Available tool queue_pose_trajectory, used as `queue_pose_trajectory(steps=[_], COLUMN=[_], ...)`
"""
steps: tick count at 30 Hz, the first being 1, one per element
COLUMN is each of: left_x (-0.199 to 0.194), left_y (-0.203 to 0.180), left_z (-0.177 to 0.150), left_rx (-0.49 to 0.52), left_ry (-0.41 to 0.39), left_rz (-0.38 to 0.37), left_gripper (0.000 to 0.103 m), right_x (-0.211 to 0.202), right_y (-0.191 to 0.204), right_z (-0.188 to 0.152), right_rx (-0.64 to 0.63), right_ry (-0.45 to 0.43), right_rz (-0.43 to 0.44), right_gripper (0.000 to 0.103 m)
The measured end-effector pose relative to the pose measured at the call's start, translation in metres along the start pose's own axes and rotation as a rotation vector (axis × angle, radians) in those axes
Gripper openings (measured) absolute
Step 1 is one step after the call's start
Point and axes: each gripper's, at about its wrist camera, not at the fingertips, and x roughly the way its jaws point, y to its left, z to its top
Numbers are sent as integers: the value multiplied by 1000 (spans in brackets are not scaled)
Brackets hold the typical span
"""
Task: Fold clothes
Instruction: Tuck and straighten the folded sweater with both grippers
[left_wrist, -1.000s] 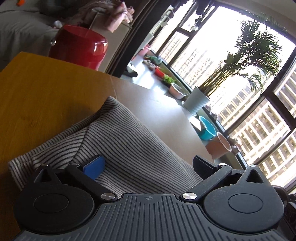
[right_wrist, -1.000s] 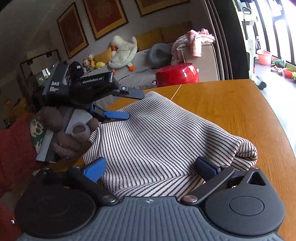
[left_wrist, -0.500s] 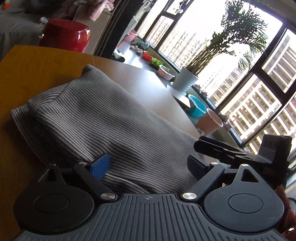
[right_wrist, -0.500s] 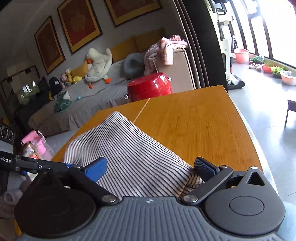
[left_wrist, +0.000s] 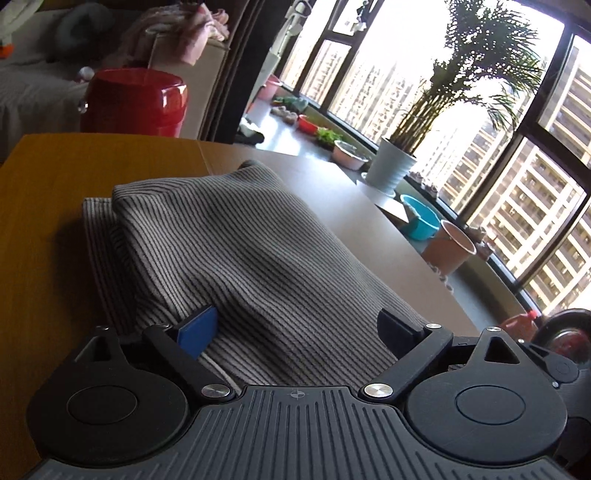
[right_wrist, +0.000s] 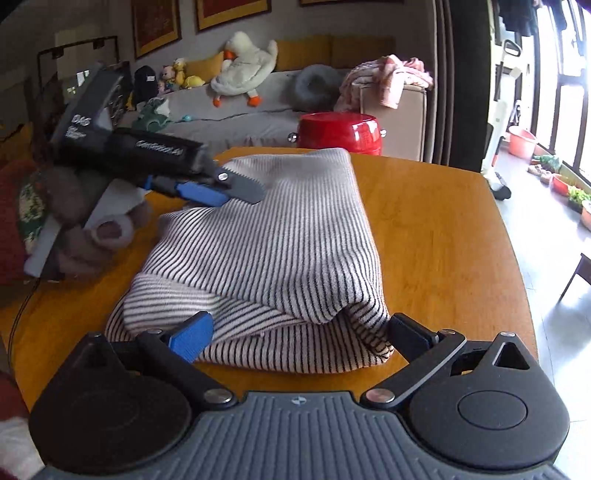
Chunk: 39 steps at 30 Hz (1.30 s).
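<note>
I see the folded cream knit garment with thin black stripes (right_wrist: 280, 243) lying on the orange-brown wooden table (right_wrist: 443, 236). My right gripper (right_wrist: 299, 332) has its jaws spread wide at the garment's near edge, gripping nothing. My left gripper (left_wrist: 299, 328) is likewise spread, its blue pads against the cloth's side. Beyond the table stands a glossy red round tub (right_wrist: 340, 131); I cannot see what it holds.

Bare table (right_wrist: 443, 240) lies right of the folded striped garment (right_wrist: 280, 240), free for passage. Left side obstructed by left tool (right_wrist: 221, 192) at the garment's far-left edge. Red pot (right_wrist: 340, 133) stands beyond the far edge.
</note>
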Motion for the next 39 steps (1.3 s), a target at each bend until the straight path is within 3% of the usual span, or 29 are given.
queue_pose_trajectory(steps=[5,10,13,16,18,31,39], left_x=[-15,-48,-57,-54,-47,-32,-30], left_y=[-8,-10,-3,5,11,11,9], left_z=[1,-5,-12,-20,-26,-37,-39], left_rx=[44,37,-18,-74,-94,-65,-92], left_ry=[-53,-98,-78,-41,-16,-3,-20], left_rz=[106,106,70,38,36,-24,-12], left_gripper=[97,97,95,92,92,98,103], right_x=[-18,-21,-7,19,42,25,23], right_y=[1,-40,-56,-59,-59,-35,-18], right_z=[12,35,38,37,36,3,2], right_rx=[-5,228,371,472,515,416,392], right_ry=[-61,-172,-219,-214,-149,-60,-73], right_rz=[63,69,142,231,259,307,219], right_gripper=[103,103,103,103,103,103,103])
